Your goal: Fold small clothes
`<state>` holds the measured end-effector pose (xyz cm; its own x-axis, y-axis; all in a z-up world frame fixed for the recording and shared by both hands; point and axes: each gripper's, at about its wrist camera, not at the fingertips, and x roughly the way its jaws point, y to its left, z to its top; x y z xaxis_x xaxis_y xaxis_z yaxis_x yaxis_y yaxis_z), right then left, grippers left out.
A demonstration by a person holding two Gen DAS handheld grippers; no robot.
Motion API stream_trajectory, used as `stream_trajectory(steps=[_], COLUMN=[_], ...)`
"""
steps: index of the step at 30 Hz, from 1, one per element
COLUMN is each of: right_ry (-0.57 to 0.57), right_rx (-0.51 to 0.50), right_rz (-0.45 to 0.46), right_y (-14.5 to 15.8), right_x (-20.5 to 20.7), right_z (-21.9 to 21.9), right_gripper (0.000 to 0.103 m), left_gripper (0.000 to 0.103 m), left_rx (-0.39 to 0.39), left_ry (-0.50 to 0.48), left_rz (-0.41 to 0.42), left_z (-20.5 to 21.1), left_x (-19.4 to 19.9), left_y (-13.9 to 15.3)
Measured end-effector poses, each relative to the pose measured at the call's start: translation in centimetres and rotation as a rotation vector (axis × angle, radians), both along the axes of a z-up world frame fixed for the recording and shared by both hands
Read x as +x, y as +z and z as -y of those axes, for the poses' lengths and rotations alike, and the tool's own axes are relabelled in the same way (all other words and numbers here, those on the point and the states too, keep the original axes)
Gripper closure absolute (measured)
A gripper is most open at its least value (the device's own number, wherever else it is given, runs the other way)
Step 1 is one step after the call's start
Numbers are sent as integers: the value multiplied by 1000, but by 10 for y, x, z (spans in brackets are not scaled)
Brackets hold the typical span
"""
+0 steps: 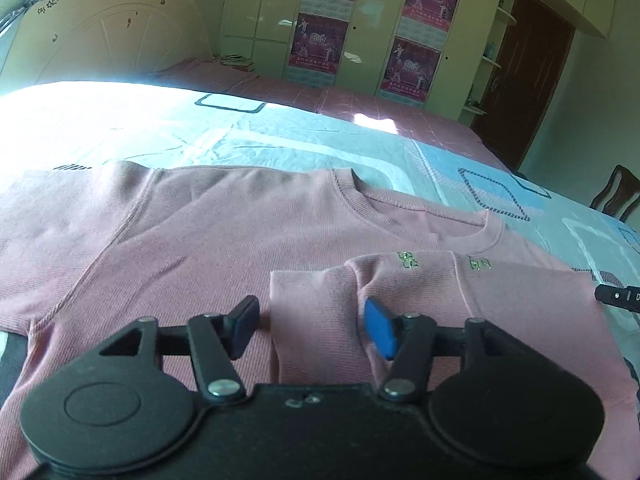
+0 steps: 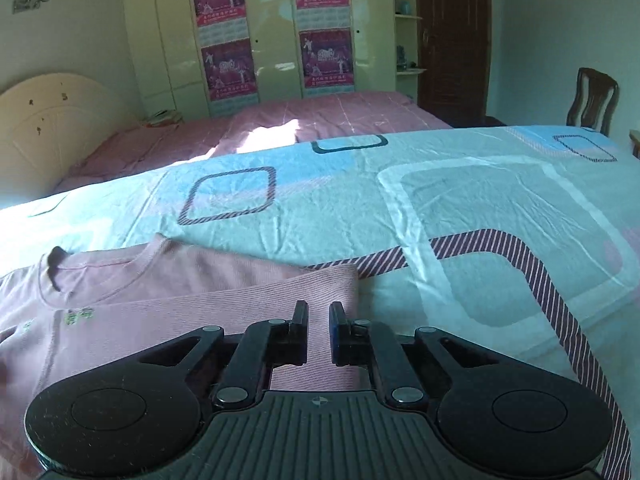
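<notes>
A pink long-sleeved top point(image 1: 208, 232) lies flat on the bed, neck away from me. Its right side and sleeve point(image 1: 312, 312) are folded over onto the body. My left gripper point(image 1: 312, 328) is open just above the folded sleeve end, one finger on each side of it, holding nothing. In the right wrist view the top point(image 2: 168, 280) lies at lower left. My right gripper point(image 2: 319, 330) hovers over its folded right edge point(image 2: 340, 276), jaws a narrow gap apart with no cloth between them. The right gripper's tip point(image 1: 618, 297) shows at the left view's right edge.
The bed sheet point(image 2: 440, 208) is light blue with square patterns. A second bed with a pink cover point(image 2: 300, 124) stands behind, then wardrobes with posters point(image 2: 228, 32). A wooden chair point(image 2: 592, 96) is at the right, a door point(image 2: 452, 36) behind it.
</notes>
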<state>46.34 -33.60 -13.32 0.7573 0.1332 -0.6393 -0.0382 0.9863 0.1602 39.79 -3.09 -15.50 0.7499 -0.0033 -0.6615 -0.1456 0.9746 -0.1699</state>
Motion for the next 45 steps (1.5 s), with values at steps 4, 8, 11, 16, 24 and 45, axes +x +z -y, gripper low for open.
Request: stream_trajectory(steps=[4,8,11,16,24,45], right_ry=[80,176,182,183,217,408], right_rx=[25,-46,-72,-8,-50,87], right_rz=[12,-30,-85,-34,-136,-69], right_y=[4,-8,-18,3,-8,19], right_x=[-24,-38,-39,-52,-50,-67], right_z=[-30,-65,-78,-93,-147,-271], right_gripper=[29,29,29,28,28,29], left_gripper=[41,39,40,37,34,41], left_rx=[78,103,104,116,149,47], left_ry=[0,12,22,37,79,498], left_rz=[-52,-91,-106,-114,-96,-140], left_z=[-3,-8,-11,-23,-55,-282], left_x=[-1,-1,-5,-18,-40,-114], left_y=[-3,-5,2,15,35,32])
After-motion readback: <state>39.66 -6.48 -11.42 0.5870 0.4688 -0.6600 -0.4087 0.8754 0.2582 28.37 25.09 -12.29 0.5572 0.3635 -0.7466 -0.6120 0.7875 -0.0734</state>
